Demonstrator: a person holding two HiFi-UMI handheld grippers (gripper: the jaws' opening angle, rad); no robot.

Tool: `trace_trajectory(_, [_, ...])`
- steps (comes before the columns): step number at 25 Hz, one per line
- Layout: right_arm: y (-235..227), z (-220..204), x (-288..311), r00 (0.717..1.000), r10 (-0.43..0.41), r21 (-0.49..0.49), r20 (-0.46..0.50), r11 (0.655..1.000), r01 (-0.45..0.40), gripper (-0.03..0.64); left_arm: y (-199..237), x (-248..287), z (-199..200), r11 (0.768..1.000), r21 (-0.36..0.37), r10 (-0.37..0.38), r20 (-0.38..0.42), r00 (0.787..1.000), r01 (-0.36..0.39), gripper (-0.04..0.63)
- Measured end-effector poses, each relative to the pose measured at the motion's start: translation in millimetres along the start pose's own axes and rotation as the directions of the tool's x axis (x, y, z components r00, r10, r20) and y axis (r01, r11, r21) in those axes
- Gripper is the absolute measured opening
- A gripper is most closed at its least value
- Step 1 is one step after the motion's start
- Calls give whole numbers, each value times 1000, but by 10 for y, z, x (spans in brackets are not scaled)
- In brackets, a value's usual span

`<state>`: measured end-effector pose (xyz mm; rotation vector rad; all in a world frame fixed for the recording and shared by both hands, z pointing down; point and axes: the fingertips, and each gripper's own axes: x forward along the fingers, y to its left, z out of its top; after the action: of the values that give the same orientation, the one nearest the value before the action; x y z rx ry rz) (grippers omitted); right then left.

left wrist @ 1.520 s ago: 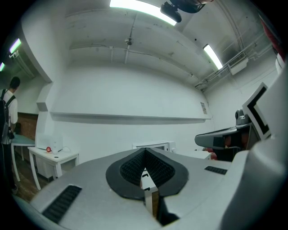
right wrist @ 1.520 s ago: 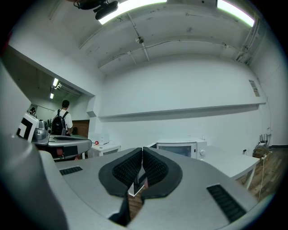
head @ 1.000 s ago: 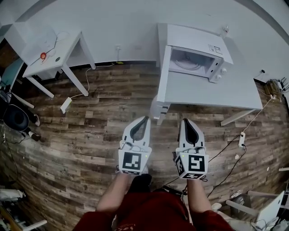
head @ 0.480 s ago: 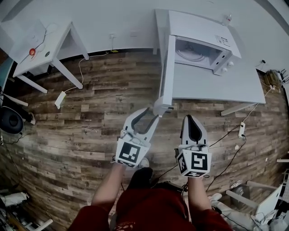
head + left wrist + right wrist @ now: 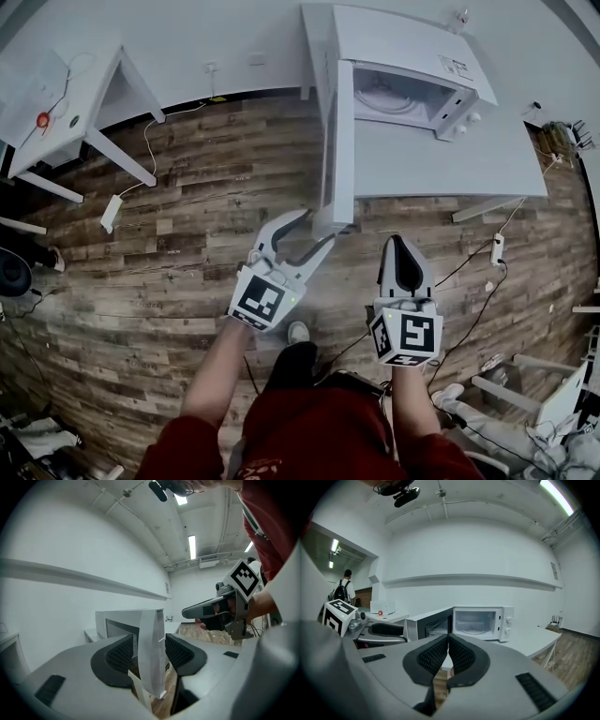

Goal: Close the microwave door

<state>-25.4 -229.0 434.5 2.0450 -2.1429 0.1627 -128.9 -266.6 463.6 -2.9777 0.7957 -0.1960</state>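
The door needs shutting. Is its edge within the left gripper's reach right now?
Probably yes: the left gripper has just opened its jaws, and the door edge stands between them with nothing in the way.

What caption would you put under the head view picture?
Left hand-held gripper, jaws just opening, straddles the edge of the open microwave door, not gripping.

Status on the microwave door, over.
Left gripper: jaws have just been opening, door edge between them, not gripped. Right gripper shut, empty. Door wide open. Nothing seen blocking its swing.
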Motion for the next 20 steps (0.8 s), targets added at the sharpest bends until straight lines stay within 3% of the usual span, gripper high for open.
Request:
trace_trajectory(6, [-37, -53, 43, 1000, -23, -12, -15, 1000, 23, 29, 39, 118, -34, 997, 21, -75, 7, 997, 75, 206])
trace_trajectory(20, [-159, -19, -19, 998, -61, -2, -1, 998, 61, 28, -43, 218, -28, 995, 29, -99, 6, 995, 99, 173])
